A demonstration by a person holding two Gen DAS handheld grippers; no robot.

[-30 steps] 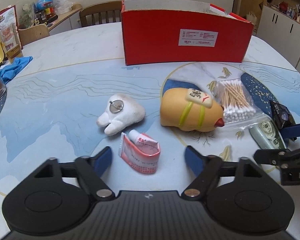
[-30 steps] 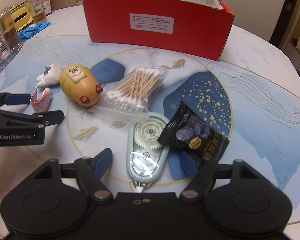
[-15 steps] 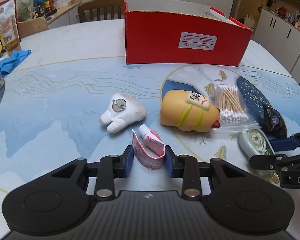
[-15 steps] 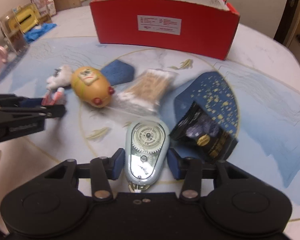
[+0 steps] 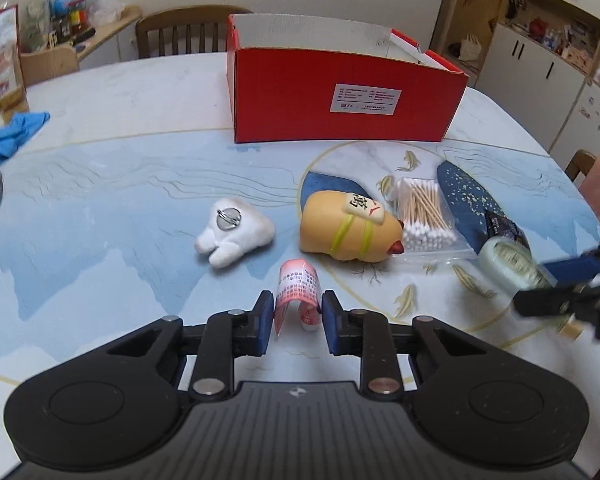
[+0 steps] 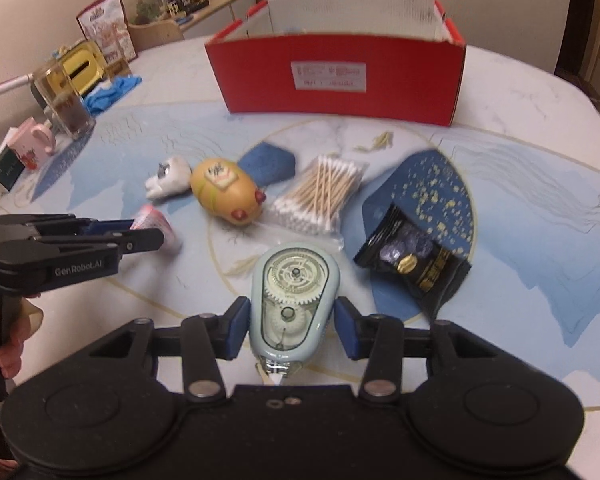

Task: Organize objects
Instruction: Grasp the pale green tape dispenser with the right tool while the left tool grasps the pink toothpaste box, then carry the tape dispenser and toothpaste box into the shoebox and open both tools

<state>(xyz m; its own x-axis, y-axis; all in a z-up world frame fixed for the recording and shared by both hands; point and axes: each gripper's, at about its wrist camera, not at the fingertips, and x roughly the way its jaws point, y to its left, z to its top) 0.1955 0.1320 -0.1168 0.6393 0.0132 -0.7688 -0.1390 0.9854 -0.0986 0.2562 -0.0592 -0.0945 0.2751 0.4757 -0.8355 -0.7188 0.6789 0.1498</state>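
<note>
Now the left gripper point(image 5: 294, 314) has just closed its blue pads on a small pink-and-white tube point(image 5: 298, 294), rolled over on itself with red print on its curl, held just above the pale blue table point(image 5: 100, 208). Meanwhile the right gripper point(image 6: 288, 326) pinches a pale blue, teardrop-shaped correction tape point(image 6: 292, 300) whose clear face shows white gears. Beyond them stands the open red box point(image 5: 340, 100).

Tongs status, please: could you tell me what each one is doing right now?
Left tongs: shut on the pink tube.
Right tongs: shut on the correction tape dispenser.
</note>
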